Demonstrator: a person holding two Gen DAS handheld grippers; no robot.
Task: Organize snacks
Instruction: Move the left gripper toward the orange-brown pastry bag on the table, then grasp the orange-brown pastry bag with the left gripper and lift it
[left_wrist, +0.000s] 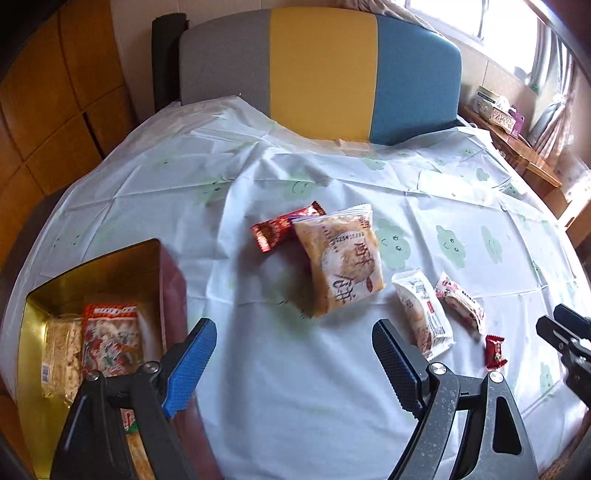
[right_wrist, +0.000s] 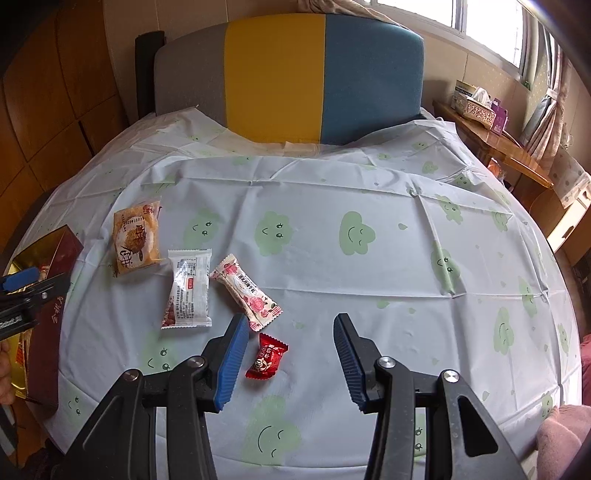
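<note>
Basically, box (left_wrist: 162, 280) sits at table's (right_wrist: 369, 295) left edge, some packs already inside. Big cake pack (left_wrist: 341, 258) mid-table: light, crinkly, crumbly inside, so pinch a sealed edge. White pack (right_wrist: 188, 288) and pink pack (right_wrist: 245, 291) beside it: slick film, grip across the middle. Small red candy (right_wrist: 266, 357): tiny, take by the body. Left gripper (left_wrist: 295, 332) wide open, empty. Right gripper (right_wrist: 291, 325) open over the candy, not touching.

Tricolour headboard (right_wrist: 288, 77) beneath a bright window (right_wrist: 487, 26).
</note>
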